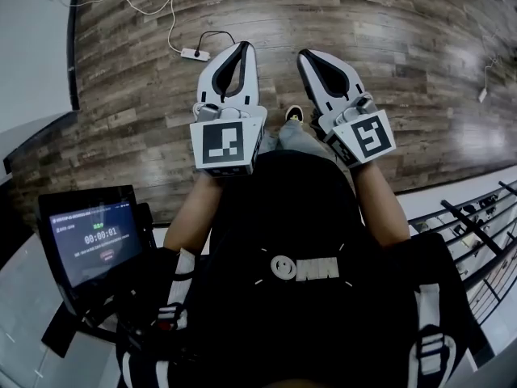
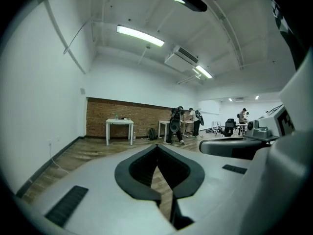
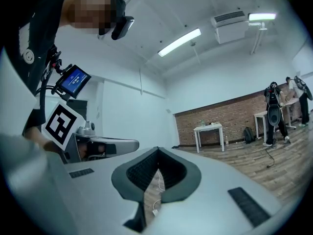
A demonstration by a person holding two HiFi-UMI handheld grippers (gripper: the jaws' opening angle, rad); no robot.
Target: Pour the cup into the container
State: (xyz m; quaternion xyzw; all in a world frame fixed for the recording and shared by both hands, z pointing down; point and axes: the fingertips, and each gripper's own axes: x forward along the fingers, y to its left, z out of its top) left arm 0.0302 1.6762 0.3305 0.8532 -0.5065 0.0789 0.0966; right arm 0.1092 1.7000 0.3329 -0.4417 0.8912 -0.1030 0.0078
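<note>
No cup and no container show in any view. In the head view my left gripper [image 1: 241, 47] and my right gripper [image 1: 309, 56] are held side by side in front of the person's body, above a wooden floor [image 1: 388, 63]. Both point away, roughly level. The left gripper [image 2: 157, 147] has its dark pads meeting at the tips, with nothing between them. In the right gripper view my right gripper [image 3: 157, 151] is likewise shut and empty, and the left gripper's marker cube [image 3: 61, 124] appears beside it.
A white power strip [image 1: 195, 54] with its cable lies on the floor ahead. A screen device [image 1: 95, 243] sits at the lower left, and a black rack [image 1: 477, 221] at the right. Far off, a white table [image 2: 120, 123] stands by a brick wall, with people [image 2: 176, 126] nearby.
</note>
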